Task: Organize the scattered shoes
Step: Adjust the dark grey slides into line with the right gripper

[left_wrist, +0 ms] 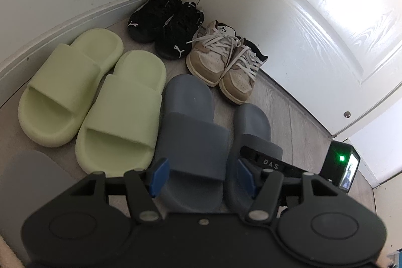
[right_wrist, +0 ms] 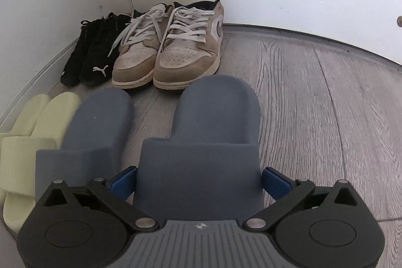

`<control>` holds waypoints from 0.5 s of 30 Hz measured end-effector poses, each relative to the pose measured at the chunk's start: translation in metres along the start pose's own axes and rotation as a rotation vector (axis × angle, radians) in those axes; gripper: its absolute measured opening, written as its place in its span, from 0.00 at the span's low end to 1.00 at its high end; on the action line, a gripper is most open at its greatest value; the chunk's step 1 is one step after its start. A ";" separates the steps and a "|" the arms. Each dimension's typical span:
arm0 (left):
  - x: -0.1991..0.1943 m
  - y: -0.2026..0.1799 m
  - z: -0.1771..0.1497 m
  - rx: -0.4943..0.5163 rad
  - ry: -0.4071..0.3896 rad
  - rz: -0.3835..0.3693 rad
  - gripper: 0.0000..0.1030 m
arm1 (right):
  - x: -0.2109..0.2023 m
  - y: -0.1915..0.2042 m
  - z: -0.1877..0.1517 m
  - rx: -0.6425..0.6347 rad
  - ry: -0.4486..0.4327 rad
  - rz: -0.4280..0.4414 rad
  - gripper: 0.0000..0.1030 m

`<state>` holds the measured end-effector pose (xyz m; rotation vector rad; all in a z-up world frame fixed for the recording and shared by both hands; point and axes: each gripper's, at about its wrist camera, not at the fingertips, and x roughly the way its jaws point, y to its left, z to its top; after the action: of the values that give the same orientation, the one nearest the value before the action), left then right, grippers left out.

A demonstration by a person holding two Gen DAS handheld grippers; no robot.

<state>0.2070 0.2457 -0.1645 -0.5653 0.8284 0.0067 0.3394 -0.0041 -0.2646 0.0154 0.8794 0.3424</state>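
Left wrist view: left gripper (left_wrist: 198, 172) straddles the strap of a blue-grey slide (left_wrist: 193, 117), blue pads (left_wrist: 158, 176) against both strap edges, so clamped on it. Second blue-grey slide (left_wrist: 253, 124) lies just right of it, toe end partly covered by the right gripper (left_wrist: 276, 165), seen only as a black bar with a lit green dot behind.

Right wrist view: right gripper (right_wrist: 201, 182) has its jaws spread wide around the strap of the right slide (right_wrist: 213, 122); pads (right_wrist: 275, 181) sit beside the strap, small gap on the right, left side hard to judge. Reads as apart, not gripping. Left slide (right_wrist: 100, 122) just beside, a floor gap between the 2 heels.

Slides are thick moulded foam, matte, rounded heels, wide single strap. Both on the grey wood-look floor (right_wrist: 314, 104), heels pointing far toward the door (left_wrist: 314, 16).

Pale green slides (left_wrist: 93, 94), 2, touching side by side, left of the blue pair by the skirting. Black sneakers (left_wrist: 165, 21), 2, in the far corner. Beige-and-white laced sneakers (right_wrist: 170, 49), 2, right of the black ones, against the door.

Toes of both blue slides hidden under the gripper bodies. Grey blurred shape (left_wrist: 30, 175) at near left, cannot tell what.
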 end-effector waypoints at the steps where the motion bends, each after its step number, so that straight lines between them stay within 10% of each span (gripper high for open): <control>1: 0.000 0.000 0.000 0.000 0.001 -0.001 0.59 | -0.001 -0.001 -0.002 -0.009 0.000 0.012 0.98; 15: 0.000 0.000 0.001 -0.007 0.001 -0.020 0.59 | -0.019 0.036 -0.015 0.025 0.080 0.015 0.97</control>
<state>0.2077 0.2461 -0.1643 -0.5805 0.8244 -0.0089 0.3061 0.0217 -0.2544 0.0314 0.9630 0.3483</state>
